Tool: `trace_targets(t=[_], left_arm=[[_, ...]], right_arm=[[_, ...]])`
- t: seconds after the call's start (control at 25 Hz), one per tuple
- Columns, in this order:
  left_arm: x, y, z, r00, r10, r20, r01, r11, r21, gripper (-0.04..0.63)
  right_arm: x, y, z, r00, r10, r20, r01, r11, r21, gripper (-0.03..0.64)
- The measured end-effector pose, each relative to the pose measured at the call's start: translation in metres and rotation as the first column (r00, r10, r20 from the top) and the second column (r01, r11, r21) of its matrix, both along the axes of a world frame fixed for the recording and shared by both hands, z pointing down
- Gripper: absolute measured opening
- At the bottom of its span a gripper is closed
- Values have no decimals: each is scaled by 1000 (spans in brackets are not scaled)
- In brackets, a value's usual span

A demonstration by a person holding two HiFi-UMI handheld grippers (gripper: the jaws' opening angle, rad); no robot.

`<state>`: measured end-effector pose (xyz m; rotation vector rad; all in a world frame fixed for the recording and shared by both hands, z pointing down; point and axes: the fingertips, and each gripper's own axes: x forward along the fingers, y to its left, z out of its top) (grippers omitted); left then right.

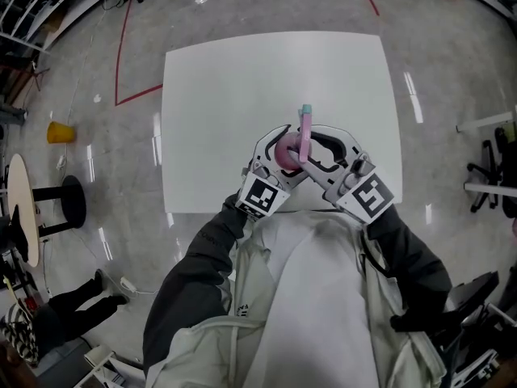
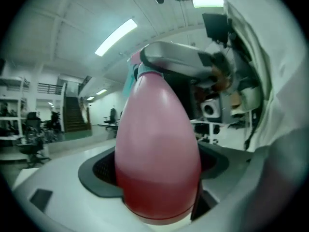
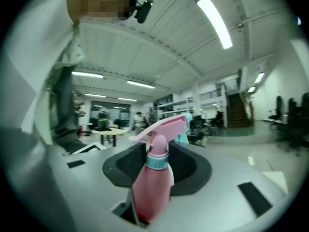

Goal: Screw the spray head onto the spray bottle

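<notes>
**Spray head sitting on the bottle, right claw loose around it**

The white table (image 1: 242, 79) is lying below both claws. The person is holding the claws close to the chest, above the table's near edge.

The left claw (image 2: 157, 166) is clamping the pink spray bottle (image 2: 157, 124) by its wide belly, with both pads pressing on it. The bottle is therefore standing between these jaws, and its neck is rising above them.

The right claw (image 3: 157, 153) is facing it from the opposite side. Its jaws are standing apart around the spray head (image 3: 161, 125). A gap is showing on each side of the neck, so the pads are probably not pressing. The spray head is already sitting on the bottle, and the teal collar (image 3: 157, 161) is lying just under it, between the right claw's pads.

For a good turn, the right claw should be closing on the collar and not on the long pink top, which could be slipping or bending. The left claw should be holding the belly firmly but without squeezing the wall too much. Both claws should be sharing one axis, so that the thread is not crossing. Whether the collar is already tight, the views are not showing.
</notes>
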<state>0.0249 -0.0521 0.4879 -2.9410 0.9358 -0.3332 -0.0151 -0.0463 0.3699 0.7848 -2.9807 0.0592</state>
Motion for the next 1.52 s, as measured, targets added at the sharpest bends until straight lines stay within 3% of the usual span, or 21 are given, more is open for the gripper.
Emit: trace_targets(t=[0.08, 0.12, 0.2, 0.28, 0.36, 0.44, 0.52, 0.56, 0.6, 0.68, 0.76, 0.8, 0.88, 1.08, 1.2, 1.36, 1.52], left_arm=[[-8, -15, 10, 988, -144, 56, 143, 990, 11, 444], [-9, -18, 10, 982, -181, 49, 181, 983, 9, 445], [-7, -15, 0, 984, -177, -23, 177, 984, -15, 444], [0, -3, -11, 990, -101, -96, 99, 995, -28, 444], [8, 11, -20, 991, 9, -133, -12, 1000, -24, 445], [13, 21, -23, 981, 120, -155, -127, 991, -34, 445], [11, 23, -22, 975, 166, -145, -174, 984, -44, 445], [7, 19, -20, 982, 147, -122, -153, 987, -46, 445], [2, 12, -16, 991, 102, -89, -107, 993, -45, 445], [-9, -6, -7, 1000, -30, -6, 30, 999, -33, 445], [-16, -18, -5, 989, -144, 42, 144, 989, -17, 445], [-16, -20, -8, 986, -166, 32, 167, 986, -15, 445], [-10, -17, -16, 989, -147, -21, 147, 989, -18, 445], [-9, -6, -22, 995, -27, -98, 26, 1000, -17, 445], [-16, 4, -28, 990, 82, -114, -84, 996, -10, 445], [-13, 20, -33, 977, 199, -83, -200, 980, -7, 445], [-11, 19, -26, 980, 190, -67, -191, 981, -16, 445]], right_arm=[[2, -18, 5, 977, 215, -5, -215, 975, -61, 135], [1, -20, 5, 962, 273, -3, -273, 959, -72, 135], [-5, -15, -3, 957, 290, 7, -290, 957, -34, 135], [-7, -2, -12, 977, 207, 41, -207, 978, -7, 137], [-6, 16, -16, 995, 44, 90, -42, 999, -18, 137], [-2, 24, -18, 988, -101, 112, 106, 994, -33, 137], [1, 22, -19, 983, -162, 86, 165, 986, -21, 132], [1, 18, -18, 987, -149, 58, 150, 989, -8, 121], [0, 13, -16, 994, -104, 29, 104, 995, 1, 121], [-2, -2, -10, 997, 76, -12, -76, 997, -10, 120], [-3, -12, -10, 963, 270, -19, -271, 962, -30, 120], [-4, -12, -13, 946, 324, -14, -324, 946, -27, 120], [-6, -7, -21, 941, 338, 14, -338, 941, -12, 120], [34, 13, -31, 974, 199, 107, -205, 978, 45, 129], [40, 17, -37, 996, 5, 90, -11, 998, 68, 307], [24, 18, -34, 977, -211, 7, 211, 977, 10, 325], [7, 21, -30, 967, -256, -11, 256, 967, 19, 324]])
